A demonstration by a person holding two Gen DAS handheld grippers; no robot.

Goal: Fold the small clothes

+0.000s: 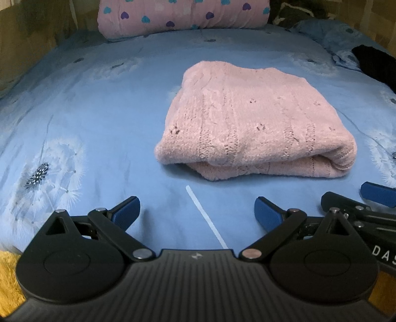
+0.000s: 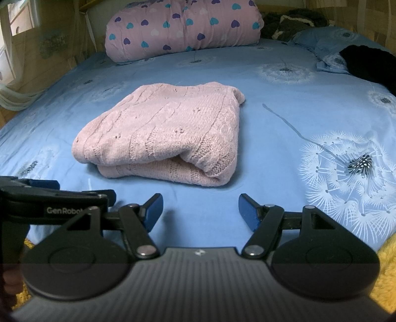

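Note:
A pink knitted sweater lies folded into a thick rectangle on the blue bedsheet, its folded edge facing me. My left gripper is open and hovers over the sheet short of the sweater, with nothing between its blue pads. My right gripper is open too, likewise short of the sweater and empty. Each gripper shows at the edge of the other's view: the right one's fingers at the lower right, the left one's fingers at the lower left.
A rolled pink quilt with heart prints lies at the far end of the bed. Dark clothing and a blue pillow sit at the far right. A yellow fuzzy rug shows below the bed's near edge.

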